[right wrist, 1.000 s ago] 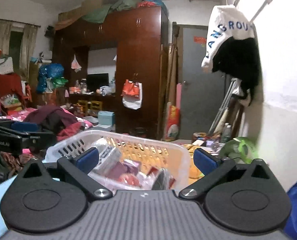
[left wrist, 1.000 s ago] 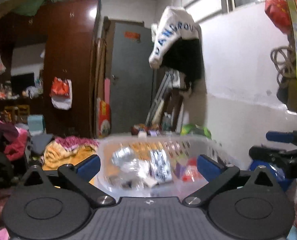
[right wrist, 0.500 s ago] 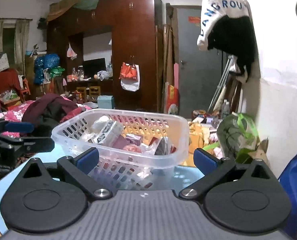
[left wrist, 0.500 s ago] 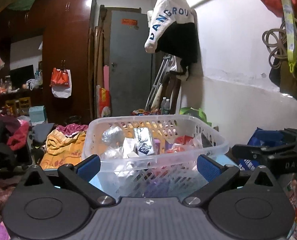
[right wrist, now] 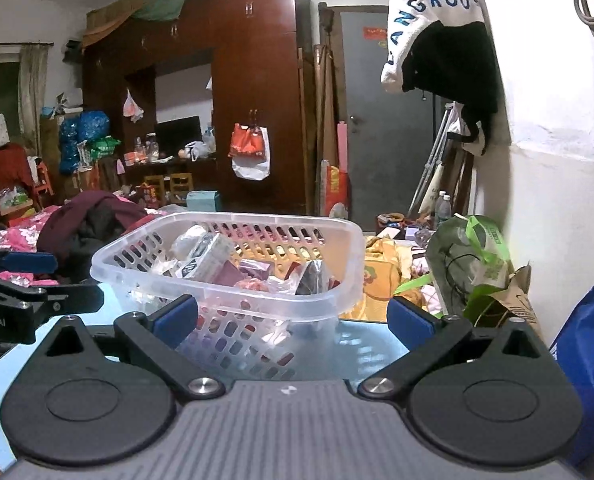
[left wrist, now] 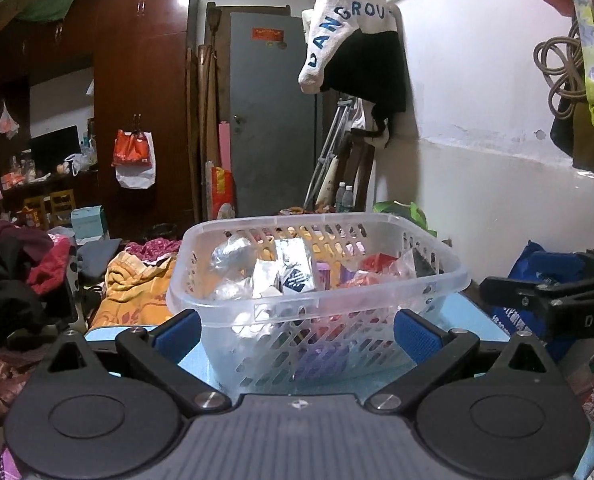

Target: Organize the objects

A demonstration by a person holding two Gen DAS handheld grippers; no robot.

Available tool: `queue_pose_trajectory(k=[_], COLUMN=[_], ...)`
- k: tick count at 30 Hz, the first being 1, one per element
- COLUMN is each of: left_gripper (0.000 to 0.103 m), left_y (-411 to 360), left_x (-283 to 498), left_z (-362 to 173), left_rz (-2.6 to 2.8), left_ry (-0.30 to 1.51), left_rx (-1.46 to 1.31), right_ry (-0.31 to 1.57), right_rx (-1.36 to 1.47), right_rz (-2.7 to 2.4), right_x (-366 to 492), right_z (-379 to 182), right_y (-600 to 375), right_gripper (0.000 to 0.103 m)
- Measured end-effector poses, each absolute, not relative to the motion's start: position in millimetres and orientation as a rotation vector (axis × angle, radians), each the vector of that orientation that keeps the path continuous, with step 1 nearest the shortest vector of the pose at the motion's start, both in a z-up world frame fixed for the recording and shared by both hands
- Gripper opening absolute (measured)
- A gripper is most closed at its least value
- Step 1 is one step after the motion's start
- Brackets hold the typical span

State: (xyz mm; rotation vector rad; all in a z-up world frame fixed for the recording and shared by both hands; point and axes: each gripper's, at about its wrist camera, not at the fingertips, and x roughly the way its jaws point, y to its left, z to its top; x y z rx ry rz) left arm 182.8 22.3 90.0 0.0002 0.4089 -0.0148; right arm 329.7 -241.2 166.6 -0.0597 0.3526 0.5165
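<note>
Clear plastic basket (left wrist: 317, 280) sits on the light blue table (right wrist: 361, 344), right in front of both grippers, packed with loose packets: a foil pouch (left wrist: 265, 280), a small carton (right wrist: 205, 256), red wrappers (left wrist: 377, 264). Basket looks light and thin-walled, probably flexes if squeezed; slotted sides and smooth rim likely slippery, so the rolled rim (left wrist: 289, 304) seems the best place to pinch, one side each. Contents are soft and crinkly, light, liable to slide out of a pinch; the carton is stiffer, easier to take. Left gripper (left wrist: 297, 332) spread wide, holding nothing, its pads flanking the near wall, not touching as far as I can tell. Right gripper (right wrist: 293, 316) also spread, empty, basket off to its left. The table's far edge is just behind the basket, with clutter and a green bag (right wrist: 473, 264) beyond; wall close on the right, so room is tight there. Some bare table right of the basket.
</note>
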Motion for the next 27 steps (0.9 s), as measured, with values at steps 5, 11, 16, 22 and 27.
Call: queue_pose_trajectory(k=[5, 11, 16, 22, 27], left_gripper=[0.103, 0.103, 0.103, 0.103, 0.103], left_y=[24.1, 23.1, 23.8, 26.9, 28.1], left_x=[179.7, 179.9, 181.2, 180.5, 180.9], left_z=[82.7, 82.1, 82.6, 81.8, 81.1], left_rz=[-0.027, -0.015, 0.001, 0.002, 0.002], left_ry=[0.414, 0.416, 0.418, 0.418, 0.421], left_rx=[-0.025, -0.019, -0.022, -0.035, -0.041], right_ry=[0.362, 0.371, 0.371, 0.376, 0.382], right_rx=[-0.040, -0.042, -0.040, -0.046, -0.048], right_rz=[0.529, 0.524, 0.520, 0.523, 0.528], right_x=[330.0, 330.6, 331.0, 331.4, 331.7], right_z=[162.9, 160.5, 160.2, 158.9, 157.6], right_y=[-245.5, -246.7, -249.1, -250.9, -250.3], right_gripper=[0.103, 0.103, 0.103, 0.103, 0.103])
